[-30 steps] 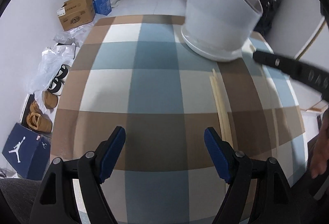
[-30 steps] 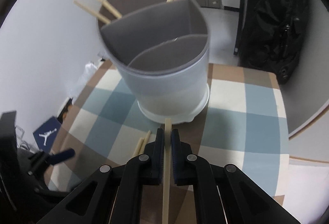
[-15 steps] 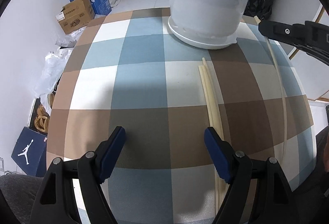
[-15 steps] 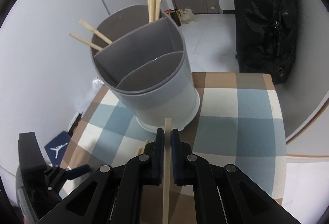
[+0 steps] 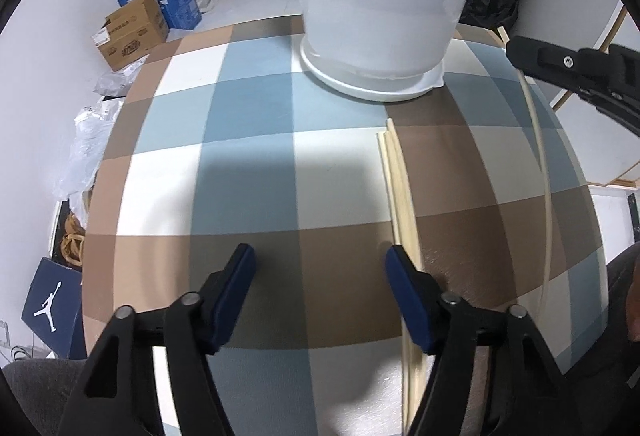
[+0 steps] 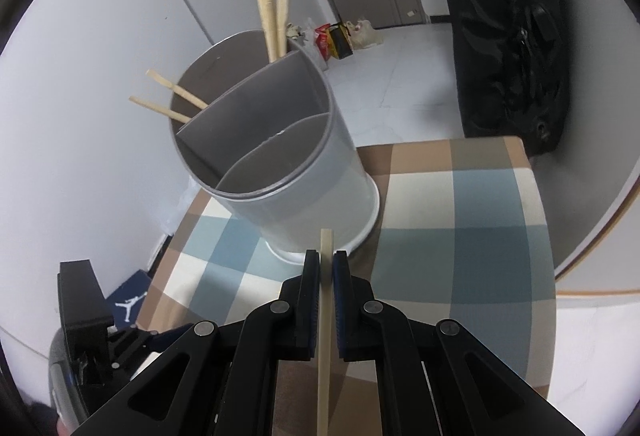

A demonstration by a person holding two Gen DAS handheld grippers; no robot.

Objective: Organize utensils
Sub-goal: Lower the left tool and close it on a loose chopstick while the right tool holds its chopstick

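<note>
Near the tabletop's far edge, before the divided holder (image 6: 276, 172), the right gripper (image 6: 327, 270) pinches one chopstick (image 6: 324, 336) — light, stiff, slippery, best clamped mid-shaft — while the left gripper (image 5: 320, 296), closing on nothing, nears the pair (image 5: 400, 196) lying mid-table.

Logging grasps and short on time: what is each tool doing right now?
Left tool: jaws closing, nothing between them; two pale wooden chopsticks lie by its right pad.
Right tool: shut on one pale wooden chopstick.

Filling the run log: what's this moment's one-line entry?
right gripper: shut on chopstick | left gripper: closing, empty | utensil holder: upright
</note>
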